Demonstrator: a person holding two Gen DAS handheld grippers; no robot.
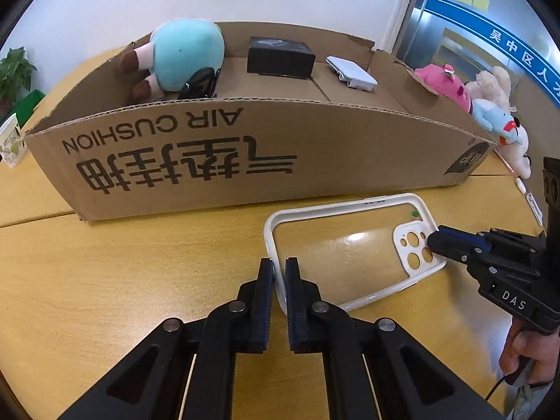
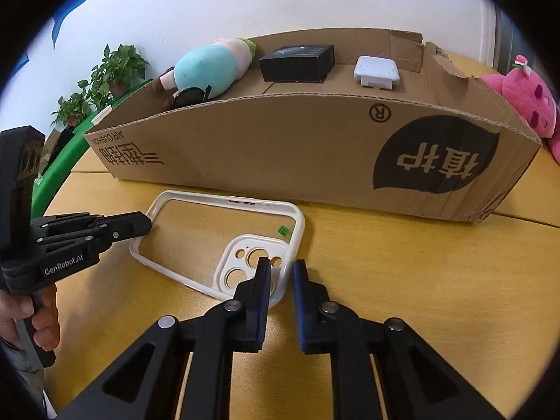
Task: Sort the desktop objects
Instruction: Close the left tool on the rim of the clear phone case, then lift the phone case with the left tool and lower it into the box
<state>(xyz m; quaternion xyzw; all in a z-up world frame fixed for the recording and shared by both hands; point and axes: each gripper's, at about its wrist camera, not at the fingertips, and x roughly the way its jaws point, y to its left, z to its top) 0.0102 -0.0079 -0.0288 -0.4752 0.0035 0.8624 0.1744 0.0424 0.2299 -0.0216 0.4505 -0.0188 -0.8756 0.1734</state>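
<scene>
A clear phone case [image 1: 332, 207] with a white rim and camera cut-outs lies flat on the wooden table, just in front of a long cardboard box [image 1: 245, 161]. My left gripper [image 1: 279, 267] is shut on the rim at the case's plain end. My right gripper [image 2: 281, 267] is shut on the rim [image 2: 227, 196] at the camera end. Each gripper also shows from the side in the other's view: right gripper [image 1: 432, 241], left gripper [image 2: 147, 225]. Both point steeply down at the table.
The box [image 2: 280, 140] holds a teal plush [image 1: 185, 59], dark sunglasses [image 1: 199, 84], a black carton [image 1: 280, 57] and a white device [image 1: 351, 73]. Pink [image 2: 525, 101] and blue-white [image 1: 500, 122] plush toys lie beyond its right end. Potted plants [image 2: 105, 77] stand far left.
</scene>
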